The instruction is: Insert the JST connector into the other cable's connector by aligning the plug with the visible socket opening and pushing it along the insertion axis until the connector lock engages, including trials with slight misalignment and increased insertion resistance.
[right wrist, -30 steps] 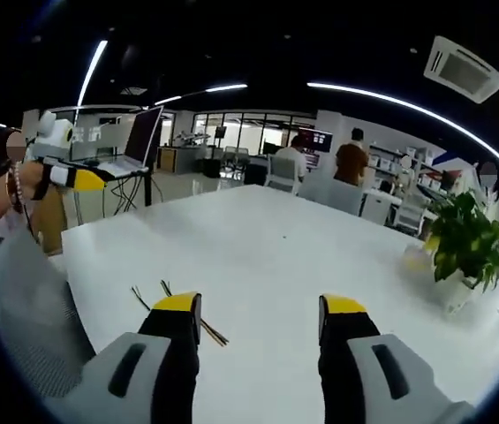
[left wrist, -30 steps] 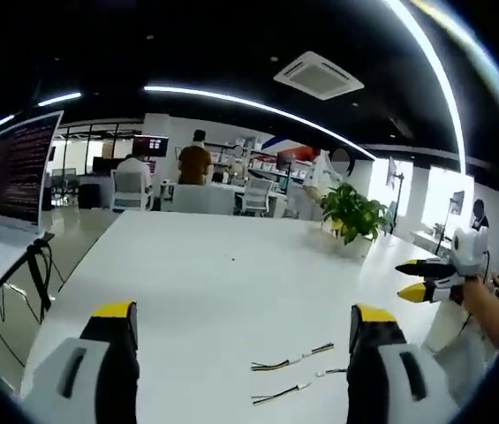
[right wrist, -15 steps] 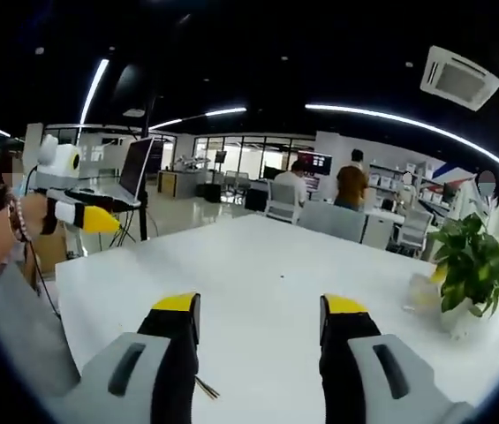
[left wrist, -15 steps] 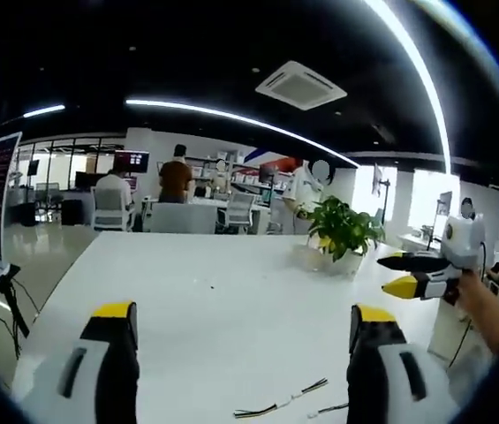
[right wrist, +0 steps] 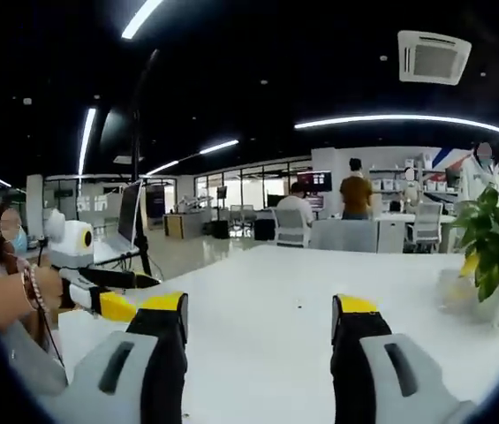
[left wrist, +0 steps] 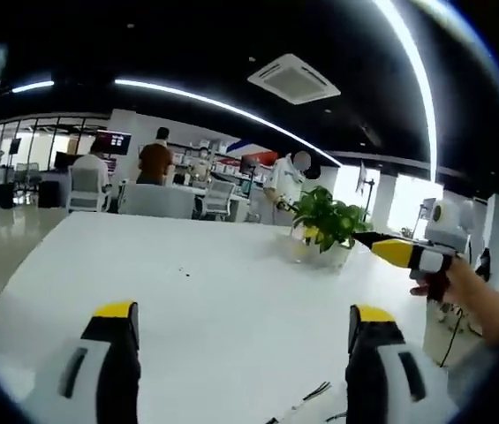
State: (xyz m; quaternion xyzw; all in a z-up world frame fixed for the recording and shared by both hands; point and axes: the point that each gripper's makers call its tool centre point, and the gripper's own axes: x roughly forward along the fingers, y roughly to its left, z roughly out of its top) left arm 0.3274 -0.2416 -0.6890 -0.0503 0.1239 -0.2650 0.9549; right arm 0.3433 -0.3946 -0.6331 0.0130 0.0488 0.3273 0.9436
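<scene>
My left gripper stands open above the white table, with nothing between its yellow-tipped jaws. A thin cable with a small connector lies on the table at the bottom edge of the left gripper view, just left of the right jaw. My right gripper is also open and empty, raised over the same table. In the left gripper view the right gripper comes in from the right, held in a hand. In the right gripper view the left gripper comes in from the left.
A potted plant stands on the table's far side, also seen as the plant at the right. A laptop on a stand stands left of the table. People sit and stand at desks in the background.
Both grippers have tilted upward and turned, so both views have shifted. The cables have slid to the bottom edge of the left gripper view and under the jaws in the right gripper view. Both stay open.
</scene>
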